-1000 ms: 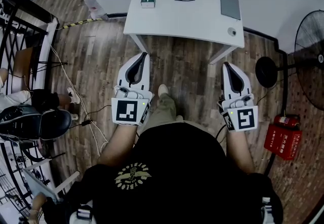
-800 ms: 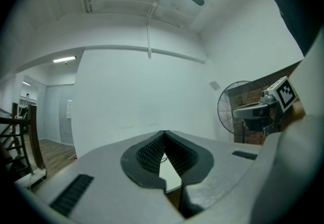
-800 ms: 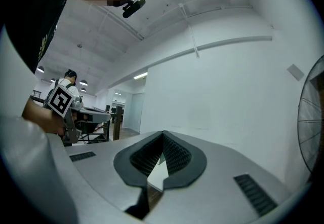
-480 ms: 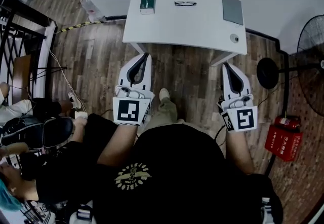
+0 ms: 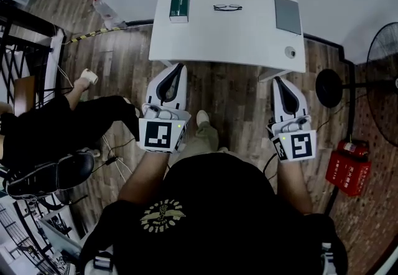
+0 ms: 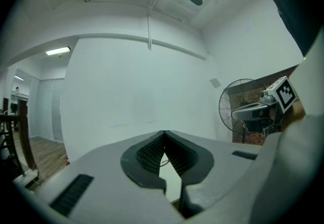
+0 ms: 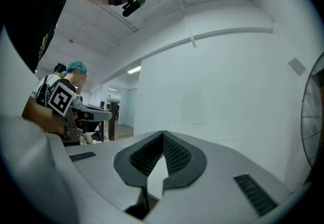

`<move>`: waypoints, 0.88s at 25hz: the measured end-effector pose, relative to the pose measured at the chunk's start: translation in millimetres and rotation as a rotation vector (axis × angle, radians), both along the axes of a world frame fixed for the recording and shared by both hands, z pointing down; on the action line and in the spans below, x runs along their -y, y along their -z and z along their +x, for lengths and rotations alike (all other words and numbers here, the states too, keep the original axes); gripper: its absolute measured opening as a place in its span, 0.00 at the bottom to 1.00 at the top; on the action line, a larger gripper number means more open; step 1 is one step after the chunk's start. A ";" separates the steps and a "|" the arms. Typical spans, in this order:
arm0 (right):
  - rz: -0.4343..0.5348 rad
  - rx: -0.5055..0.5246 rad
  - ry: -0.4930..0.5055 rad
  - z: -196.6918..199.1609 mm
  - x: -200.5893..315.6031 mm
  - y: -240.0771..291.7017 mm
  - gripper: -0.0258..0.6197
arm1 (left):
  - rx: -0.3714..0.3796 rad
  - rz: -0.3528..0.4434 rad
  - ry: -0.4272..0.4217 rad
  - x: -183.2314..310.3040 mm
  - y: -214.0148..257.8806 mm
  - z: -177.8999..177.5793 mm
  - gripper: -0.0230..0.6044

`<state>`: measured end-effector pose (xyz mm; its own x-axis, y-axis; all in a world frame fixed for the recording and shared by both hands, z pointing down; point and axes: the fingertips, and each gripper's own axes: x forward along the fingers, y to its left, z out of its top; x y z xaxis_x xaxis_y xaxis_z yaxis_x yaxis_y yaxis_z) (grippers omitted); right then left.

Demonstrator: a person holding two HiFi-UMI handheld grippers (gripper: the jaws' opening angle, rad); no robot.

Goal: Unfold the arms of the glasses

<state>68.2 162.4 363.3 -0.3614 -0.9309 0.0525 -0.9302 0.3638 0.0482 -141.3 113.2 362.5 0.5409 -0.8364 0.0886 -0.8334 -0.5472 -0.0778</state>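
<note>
White table (image 5: 249, 34) is standing against a pale wall on wood flooring, with the glasses (image 5: 227, 7) lying toward its far edge, between a green box (image 5: 179, 6) and a grey pad (image 5: 287, 15), well beyond reach. A person is holding the left gripper (image 5: 180, 67) and right gripper (image 5: 277, 79) level, side by side, pointing at the table, probably lining up an approach. Both claws are sitting fully closed, gripping nothing.

- Green box (image 5: 179, 6) at left end of white table (image 5: 230, 37)
- Grey slab (image 5: 287, 15) at right end, with a small round knob (image 5: 290, 51) near it
- Fan (image 5: 382, 81) right of table; red case (image 5: 347, 171) on floor nearby
- Bystander in black (image 5: 56, 124) at left
</note>
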 end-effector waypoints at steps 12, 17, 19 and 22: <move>0.005 -0.022 -0.011 -23.4 62.2 5.7 0.04 | 0.002 -0.013 -0.024 65.0 3.1 -19.5 0.05; 0.025 -0.034 -0.017 -38.4 90.3 14.9 0.04 | -0.013 0.007 -0.042 93.8 9.3 -32.1 0.05; 0.033 -0.040 -0.020 -44.7 100.2 18.3 0.04 | -0.009 0.008 -0.044 105.2 11.6 -38.0 0.05; 0.032 -0.053 -0.033 -50.4 109.3 20.4 0.04 | -0.015 0.018 -0.067 116.3 12.2 -41.8 0.05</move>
